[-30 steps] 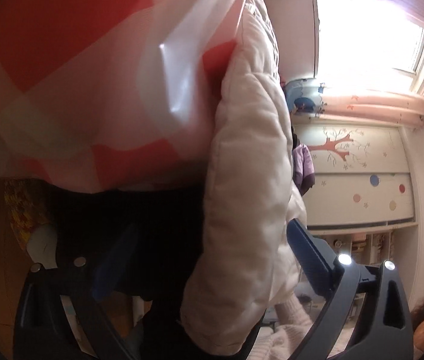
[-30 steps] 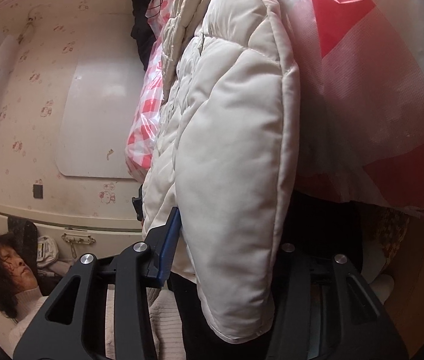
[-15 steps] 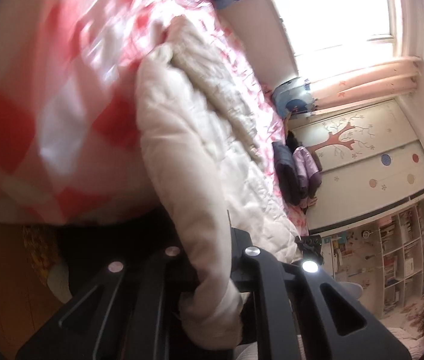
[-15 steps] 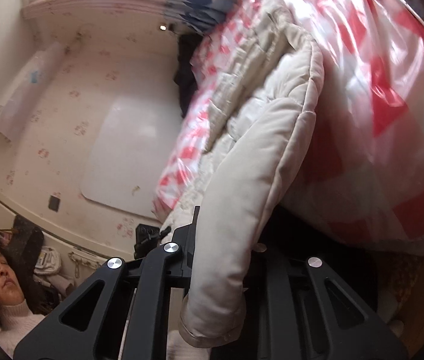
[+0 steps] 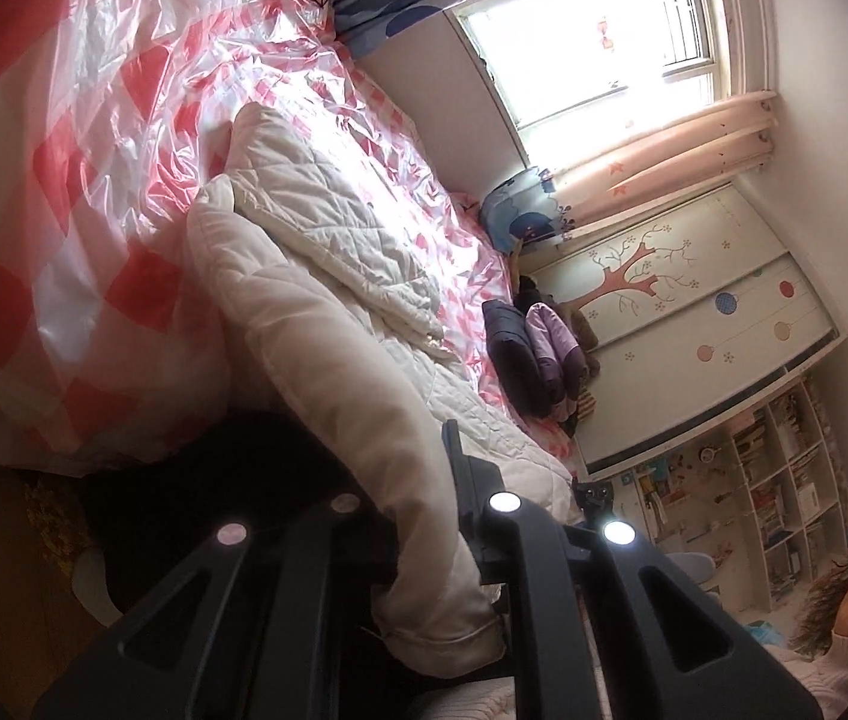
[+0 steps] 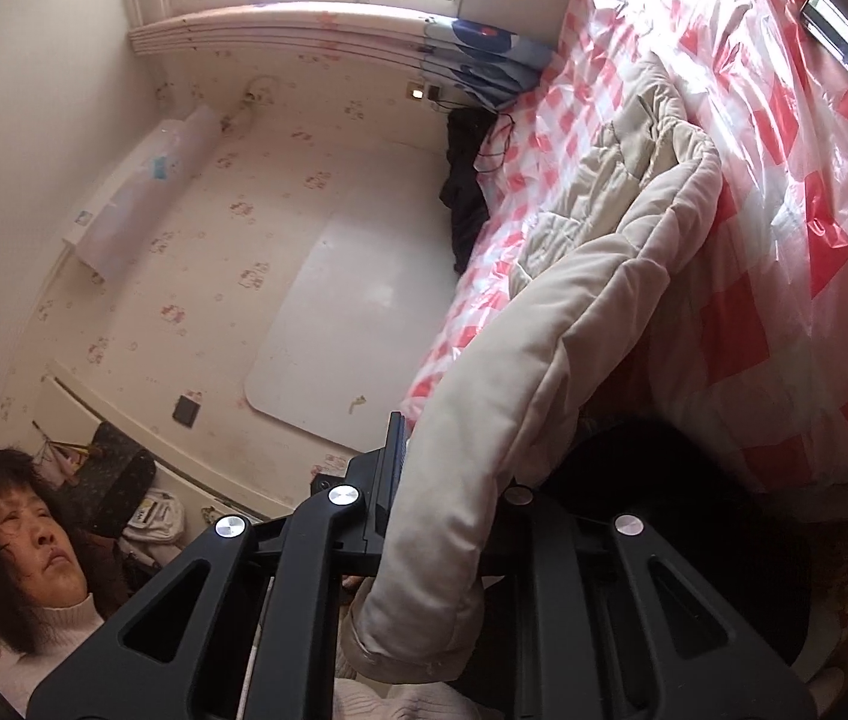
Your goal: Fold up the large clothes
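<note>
A cream quilted padded coat lies across a bed covered with red-and-white checked plastic sheet. My left gripper is shut on a puffy edge of the coat, which hangs out behind the jaws. My right gripper is shut on another puffy edge of the same coat, lifted off the bed's side. The fingertips of both grippers are mostly hidden by the fabric.
A purple and dark jacket pile sits at the far end of the bed. A dark garment lies by the wall. A person stands close behind the grippers. Wardrobe and bookshelves stand beyond the bed.
Both grippers closed on the coat's edge and swung up and back, so the bed top and the spread coat come into view. The coat edge now stretches from the bed to the jaws.
</note>
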Tool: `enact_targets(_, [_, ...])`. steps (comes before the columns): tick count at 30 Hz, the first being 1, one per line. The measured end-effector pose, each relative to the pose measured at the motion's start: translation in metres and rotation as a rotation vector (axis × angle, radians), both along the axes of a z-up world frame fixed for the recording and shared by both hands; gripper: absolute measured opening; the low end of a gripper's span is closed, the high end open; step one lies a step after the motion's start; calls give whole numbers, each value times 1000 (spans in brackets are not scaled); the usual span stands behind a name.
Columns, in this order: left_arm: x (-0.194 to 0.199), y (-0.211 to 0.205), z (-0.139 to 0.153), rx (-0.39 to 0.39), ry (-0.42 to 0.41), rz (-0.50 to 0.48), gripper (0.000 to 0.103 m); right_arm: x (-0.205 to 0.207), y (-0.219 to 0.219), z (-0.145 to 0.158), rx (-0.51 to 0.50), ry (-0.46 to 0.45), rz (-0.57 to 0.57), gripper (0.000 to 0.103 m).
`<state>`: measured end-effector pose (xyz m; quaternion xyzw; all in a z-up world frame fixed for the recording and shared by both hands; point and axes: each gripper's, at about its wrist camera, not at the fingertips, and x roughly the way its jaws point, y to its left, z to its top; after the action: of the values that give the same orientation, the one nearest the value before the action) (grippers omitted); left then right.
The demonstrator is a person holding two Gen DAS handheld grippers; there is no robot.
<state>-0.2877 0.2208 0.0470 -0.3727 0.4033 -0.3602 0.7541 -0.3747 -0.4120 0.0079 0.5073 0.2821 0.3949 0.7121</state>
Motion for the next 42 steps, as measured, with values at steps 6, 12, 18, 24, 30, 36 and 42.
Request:
enact_targets(6, [-18, 8, 8, -44, -24, 26, 11, -22, -3, 10, 77, -53, -14, 14])
enact_targets(12, [-28, 17, 12, -110, -69, 59, 11, -36, -13, 18, 160, -121, -44, 14])
enact_targets(18, [-18, 17, 16, -134, -75, 75, 11, -26, -14, 23, 188, -143, -53, 15])
enact_targets(24, [5, 16, 25, -159, -94, 85, 11, -5, -18, 32, 196, -163, -60, 15])
enact_targets(30, [31, 13, 36, -165, -117, 85, 11, 19, -21, 46, 182, -177, -63, 15])
enact_targets(36, [56, 10, 40, -180, -126, 92, 11, 46, -21, 59, 173, -179, -64, 15])
enact_targets(42, [79, 12, 42, -189, -123, 112, 11, 72, -21, 67, 162, -178, -66, 15])
